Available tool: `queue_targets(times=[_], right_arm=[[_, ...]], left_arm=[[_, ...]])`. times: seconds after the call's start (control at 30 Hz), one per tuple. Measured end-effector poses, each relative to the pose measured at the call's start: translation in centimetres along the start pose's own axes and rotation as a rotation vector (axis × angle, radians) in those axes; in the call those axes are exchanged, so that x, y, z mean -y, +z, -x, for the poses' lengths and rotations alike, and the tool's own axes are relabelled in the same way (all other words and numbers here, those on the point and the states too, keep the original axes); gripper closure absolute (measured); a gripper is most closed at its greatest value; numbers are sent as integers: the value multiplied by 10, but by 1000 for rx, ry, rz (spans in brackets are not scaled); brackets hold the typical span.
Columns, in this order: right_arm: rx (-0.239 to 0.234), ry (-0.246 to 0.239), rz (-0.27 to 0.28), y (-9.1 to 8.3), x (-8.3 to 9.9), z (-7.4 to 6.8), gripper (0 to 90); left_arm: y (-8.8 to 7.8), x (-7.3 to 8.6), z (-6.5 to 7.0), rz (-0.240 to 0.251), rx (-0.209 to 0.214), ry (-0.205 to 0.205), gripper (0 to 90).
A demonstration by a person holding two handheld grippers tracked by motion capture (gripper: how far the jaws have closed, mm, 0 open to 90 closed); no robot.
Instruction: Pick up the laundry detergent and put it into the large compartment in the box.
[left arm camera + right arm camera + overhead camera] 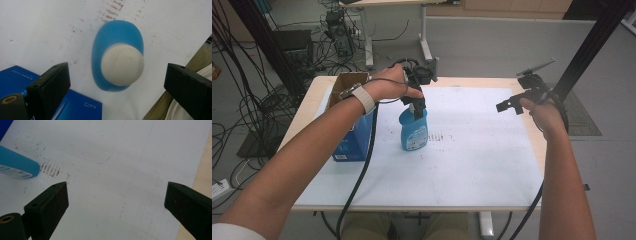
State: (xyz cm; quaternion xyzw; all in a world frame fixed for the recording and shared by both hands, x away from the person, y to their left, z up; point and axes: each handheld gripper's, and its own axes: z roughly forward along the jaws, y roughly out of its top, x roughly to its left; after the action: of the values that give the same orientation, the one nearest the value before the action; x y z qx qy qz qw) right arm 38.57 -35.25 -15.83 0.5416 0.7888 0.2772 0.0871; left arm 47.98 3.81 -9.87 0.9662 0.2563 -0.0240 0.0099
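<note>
Nearest, the left gripper point(116, 82) hung above the blue bottle point(117, 55), blocky black jaws spread wide either side of its rounded off-white cap point(122, 64), not touching. The bottle stood upright on the scuffed white sheet point(472, 150), just beside the blue box point(354, 137), whose far side was hidden. The right gripper point(116, 202), jaws apart, hovered over bare sheet near the table's right edge.

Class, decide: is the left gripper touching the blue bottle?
Apart. In the left gripper view, the left gripper has its jaws wide open, with white surface visible between each jaw and the blue bottle.
</note>
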Motion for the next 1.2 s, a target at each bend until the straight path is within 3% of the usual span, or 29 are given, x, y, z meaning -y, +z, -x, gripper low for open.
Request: queue_targets(times=[1.2], right_arm=[[-3,5,4,0,2,1,54]], left_arm=[[7,0,-2,8,8,-17,70]])
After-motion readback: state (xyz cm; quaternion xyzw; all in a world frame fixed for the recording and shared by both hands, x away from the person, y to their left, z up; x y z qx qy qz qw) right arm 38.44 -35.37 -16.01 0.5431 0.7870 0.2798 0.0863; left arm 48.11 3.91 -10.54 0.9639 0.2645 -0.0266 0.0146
